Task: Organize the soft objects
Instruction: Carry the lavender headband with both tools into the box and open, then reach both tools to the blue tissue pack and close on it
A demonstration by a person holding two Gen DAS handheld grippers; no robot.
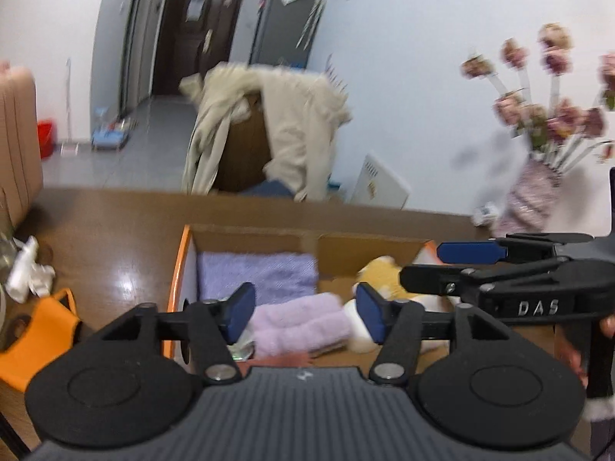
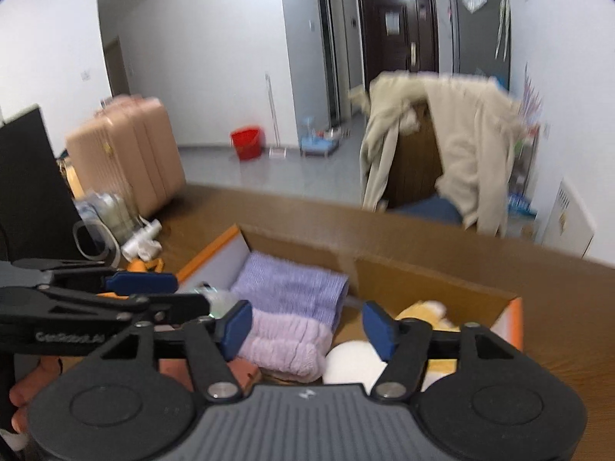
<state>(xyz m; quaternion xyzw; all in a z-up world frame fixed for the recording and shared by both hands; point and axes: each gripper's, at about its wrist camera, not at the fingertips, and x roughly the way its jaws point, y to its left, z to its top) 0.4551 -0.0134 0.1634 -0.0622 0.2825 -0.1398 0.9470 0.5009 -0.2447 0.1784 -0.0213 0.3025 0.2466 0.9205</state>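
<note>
An open cardboard box [image 1: 369, 247] [image 2: 434, 280] stands on the brown table. Inside lie a folded purple knit cloth [image 1: 257, 274] [image 2: 292, 288], a fluffy lilac towel [image 1: 303, 324] [image 2: 284, 342], and a yellow-and-white plush toy [image 1: 384, 272] [image 2: 423, 313]. My left gripper [image 1: 305, 313] is open and empty above the lilac towel. My right gripper [image 2: 307, 326] is open and empty above the box, between towel and plush. Each gripper shows in the other's view, the right one [image 1: 453, 265] over the plush, the left one [image 2: 161, 292] at the box's left side.
An orange item [image 1: 42, 330] and white crumpled material [image 1: 29, 271] lie on the table left of the box. A vase of pink flowers [image 1: 534, 188] stands at the right. A chair draped with a beige coat [image 2: 453, 146] and a pink suitcase [image 2: 127, 153] stand beyond the table.
</note>
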